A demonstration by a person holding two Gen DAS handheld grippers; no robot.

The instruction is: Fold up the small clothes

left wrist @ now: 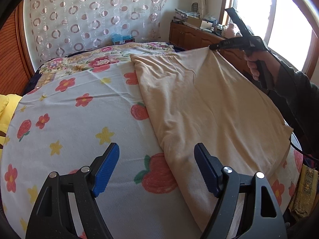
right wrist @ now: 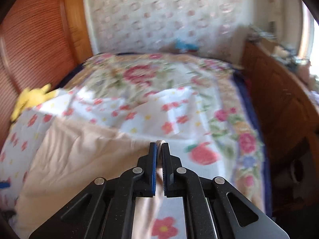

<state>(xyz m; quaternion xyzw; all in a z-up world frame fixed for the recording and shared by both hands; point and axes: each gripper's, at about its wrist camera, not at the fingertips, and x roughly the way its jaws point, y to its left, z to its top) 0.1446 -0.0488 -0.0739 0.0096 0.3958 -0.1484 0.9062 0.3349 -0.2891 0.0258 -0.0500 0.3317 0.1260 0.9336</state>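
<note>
A cream garment lies spread on the flowered bed sheet. My left gripper is open and empty, just above the sheet at the garment's near left edge. My right gripper is shut on a corner of the cream garment and lifts it off the bed. In the left wrist view the right gripper holds the far corner up, with the cloth stretched below it. The right wrist view is blurred.
A wooden headboard stands on the left and a wooden cabinet with clutter on the right under the window. A yellow cloth lies at the bed's left edge. A patterned curtain hangs behind.
</note>
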